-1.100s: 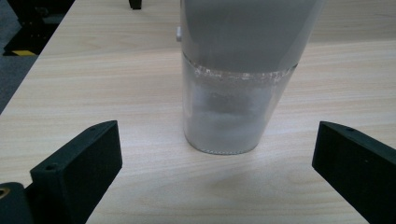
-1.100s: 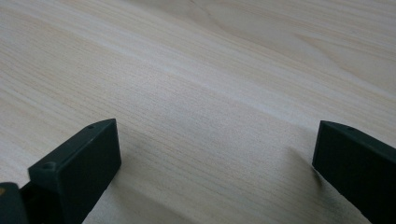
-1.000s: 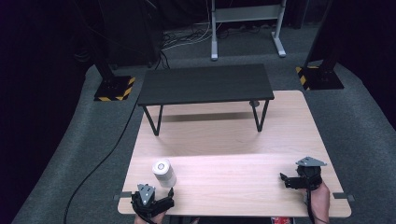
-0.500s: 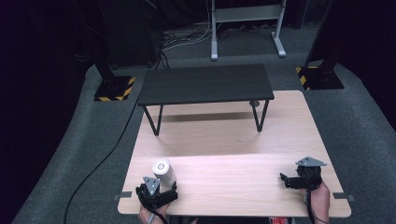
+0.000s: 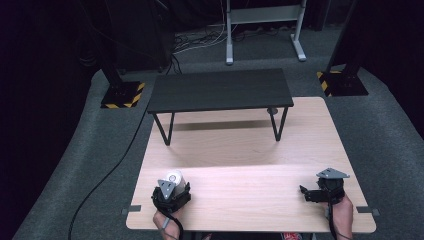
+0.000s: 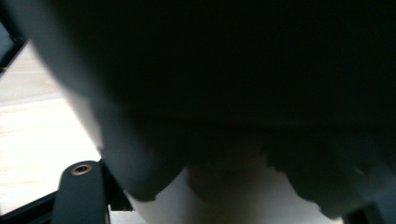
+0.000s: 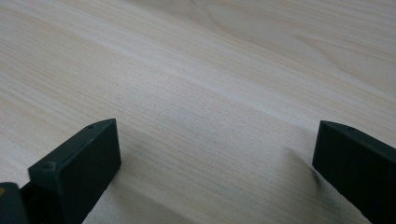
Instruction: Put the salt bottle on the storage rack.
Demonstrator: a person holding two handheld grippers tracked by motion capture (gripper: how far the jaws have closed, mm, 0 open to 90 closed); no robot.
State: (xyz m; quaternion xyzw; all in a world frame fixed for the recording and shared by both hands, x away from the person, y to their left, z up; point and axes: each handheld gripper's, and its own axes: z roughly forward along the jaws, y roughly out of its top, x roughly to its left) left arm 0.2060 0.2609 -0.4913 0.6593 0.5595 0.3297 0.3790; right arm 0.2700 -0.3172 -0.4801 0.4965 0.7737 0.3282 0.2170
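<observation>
A small white cylinder [image 5: 175, 176] stands near the front left of the wooden table [image 5: 250, 150]. My left gripper [image 5: 173, 184] has come up against it from the near side. Its jaws have just been closing, and they now hold the cylinder between them. In the left gripper view the cylinder [image 6: 224, 200] sits right at the lens, mostly in shadow, with one black finger [image 6: 81, 196] beside it. At the front right, my right gripper [image 5: 306, 194] rests low over the table. Its jaws [image 7: 215, 154] stand wide apart over bare wood, with nothing between them.
A low black bench [image 5: 220, 90] stands across the far half of the table. Striped stand bases [image 5: 120, 95] [image 5: 340, 82] sit on the floor to either side behind it, and a cable [image 5: 100, 185] runs along the floor on the left.
My left gripper has moved forward and slightly right, up to the white cylinder, and its jaws have closed around it. The right gripper has stayed where it was.
</observation>
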